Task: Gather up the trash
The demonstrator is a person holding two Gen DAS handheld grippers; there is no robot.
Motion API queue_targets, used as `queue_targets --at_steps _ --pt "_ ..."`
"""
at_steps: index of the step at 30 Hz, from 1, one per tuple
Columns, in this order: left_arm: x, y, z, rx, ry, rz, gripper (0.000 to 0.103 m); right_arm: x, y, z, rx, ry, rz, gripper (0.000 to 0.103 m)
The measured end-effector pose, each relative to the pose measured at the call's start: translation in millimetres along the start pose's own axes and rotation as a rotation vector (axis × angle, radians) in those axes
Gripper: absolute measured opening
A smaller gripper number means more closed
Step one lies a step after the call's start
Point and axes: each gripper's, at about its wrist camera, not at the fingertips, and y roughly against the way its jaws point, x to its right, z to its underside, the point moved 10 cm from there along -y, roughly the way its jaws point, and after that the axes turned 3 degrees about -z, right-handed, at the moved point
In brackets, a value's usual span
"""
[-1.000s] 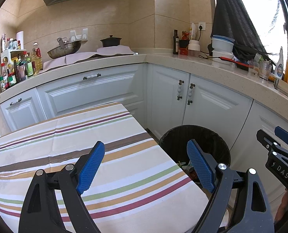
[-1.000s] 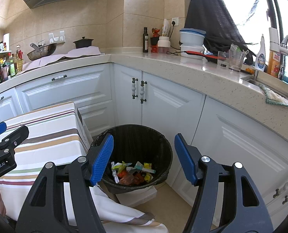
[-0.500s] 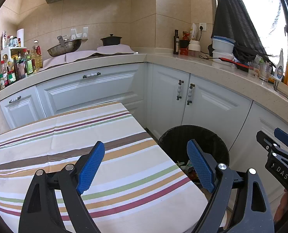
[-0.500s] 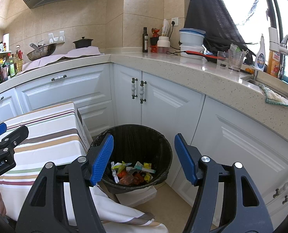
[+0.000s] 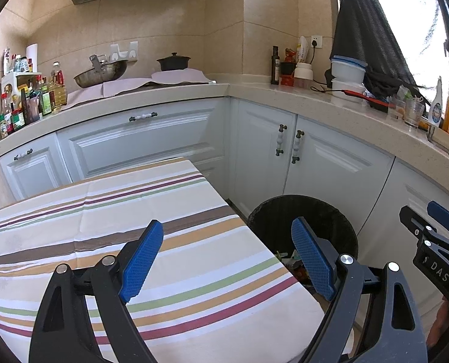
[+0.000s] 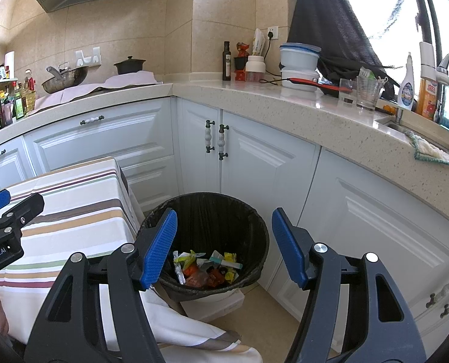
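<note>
left gripper (image 5: 227,260) released, empty, over the striped tablecloth (image 5: 109,220) near its right edge | right gripper (image 6: 221,248) released, empty, above the bin (image 6: 254,227) | wrappers (image 6: 207,267) lie in the bin's bottom, off the table's corner | white cabinets (image 6: 266,163), speckled worktop (image 6: 300,115) | lettering: "DAS", "GenRobot.AI"

Left gripper (image 5: 227,255) jaws wide, empty, right gripper (image 6: 221,246) likewise
</note>
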Motion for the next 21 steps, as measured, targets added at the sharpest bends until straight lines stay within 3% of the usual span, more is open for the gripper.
queue_targets --at_steps 14,21 --pt "3.6 1.7 -2.3 0.037 -0.021 0.000 0.086 2.2 0.5 1.0 -0.003 0.003 -0.005 0.063" --pt "-19.0 -7.8 3.8 -0.014 0.013 -0.032 0.086 -10.2 -2.7 2.3 -0.012 0.021 -0.037 0.068"
